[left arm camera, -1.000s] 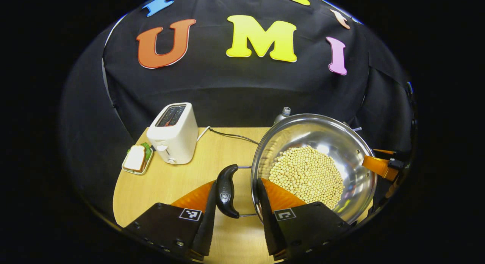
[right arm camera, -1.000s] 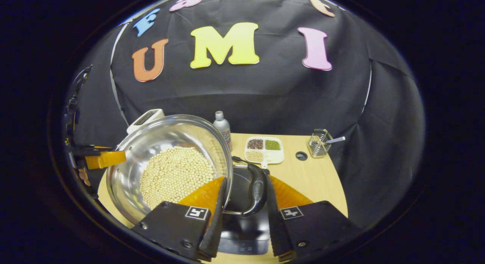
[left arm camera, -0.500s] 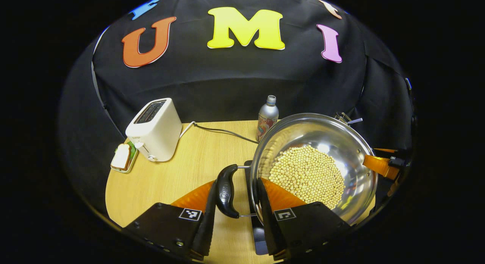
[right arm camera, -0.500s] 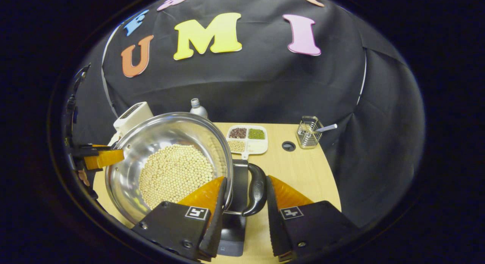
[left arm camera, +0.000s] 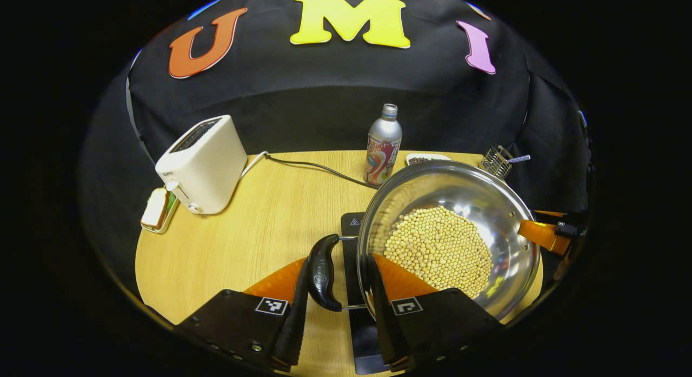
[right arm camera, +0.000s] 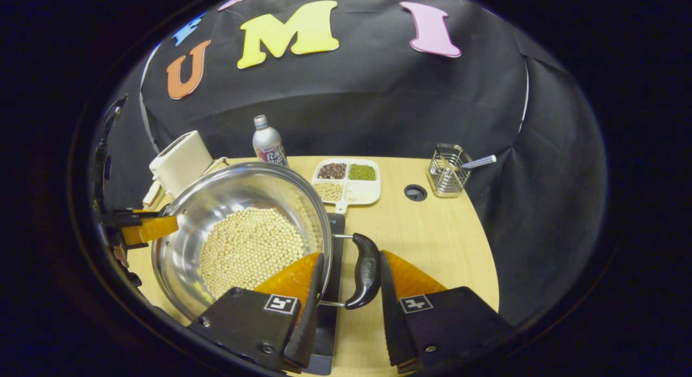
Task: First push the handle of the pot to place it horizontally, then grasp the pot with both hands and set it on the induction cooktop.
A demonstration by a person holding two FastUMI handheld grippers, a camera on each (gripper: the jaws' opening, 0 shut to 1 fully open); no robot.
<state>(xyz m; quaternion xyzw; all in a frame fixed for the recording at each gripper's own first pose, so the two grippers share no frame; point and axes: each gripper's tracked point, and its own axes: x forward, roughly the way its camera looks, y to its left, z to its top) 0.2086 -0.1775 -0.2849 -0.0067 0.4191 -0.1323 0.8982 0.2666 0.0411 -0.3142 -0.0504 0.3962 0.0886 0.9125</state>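
Left claw point(left arm camera: 334, 312) straddles the pot point(left arm camera: 486, 204) handle point(left arm camera: 323, 272); right claw point(right arm camera: 346, 312) likewise; finger contact unclear on both. Cooktop point(left arm camera: 351, 242) mostly hidden beneath pot, ahead of claws.

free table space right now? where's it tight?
Bare wood between the toaster and the pot, in front of the cord. More bare wood right of the pot's handle, below the metal rack and the table's hole. Crowded along the back: bottle, divided tray, rack.
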